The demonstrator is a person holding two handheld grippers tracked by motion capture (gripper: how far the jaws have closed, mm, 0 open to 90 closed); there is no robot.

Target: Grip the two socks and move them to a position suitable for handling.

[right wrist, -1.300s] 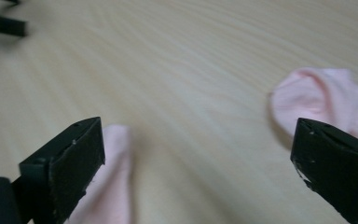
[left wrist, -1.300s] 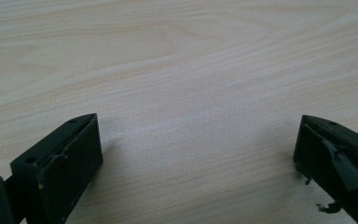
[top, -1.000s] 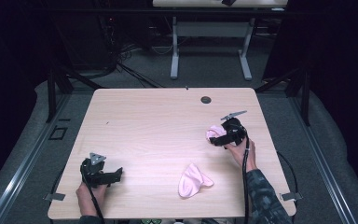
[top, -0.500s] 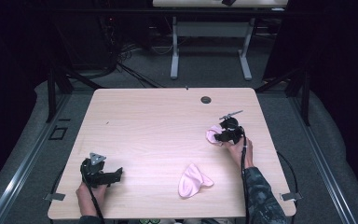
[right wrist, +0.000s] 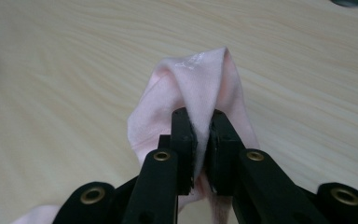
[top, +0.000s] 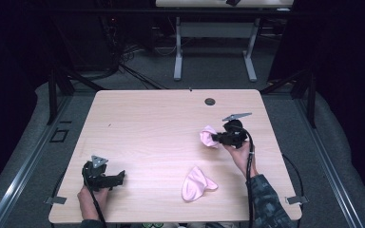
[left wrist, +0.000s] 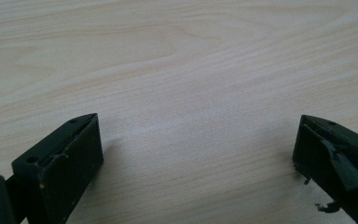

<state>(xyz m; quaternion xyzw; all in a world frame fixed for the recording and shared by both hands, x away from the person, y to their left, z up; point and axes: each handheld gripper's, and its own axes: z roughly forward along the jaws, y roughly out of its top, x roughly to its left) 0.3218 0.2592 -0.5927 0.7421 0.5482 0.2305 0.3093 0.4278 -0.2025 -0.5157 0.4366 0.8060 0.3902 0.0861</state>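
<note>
A small pink cloth [top: 207, 137] is bunched up at the right side of the light wooden table [top: 147, 123]. My right gripper [top: 217, 139] is shut on it. In the right gripper view the jaws, which have just been closing, pinch a raised fold of the pink cloth [right wrist: 200, 79] at the gripper [right wrist: 200, 116] tips. A second pink cloth [top: 196, 184] lies flat near the front edge, apart from both grippers. My left gripper [top: 119, 178] rests low at the front left. In the left gripper view that gripper [left wrist: 198, 140] is open over bare wood.
A dark round grommet [top: 210, 101] sits near the table's far edge. Beyond the table stands another desk's white legs [top: 178, 52], with cables on the grey floor. A metal frame [top: 57, 85] borders the table's left side.
The right gripper has shifted a little to the left and now grips the pink cloth, which is gathered at its tips. The left gripper has not moved.
</note>
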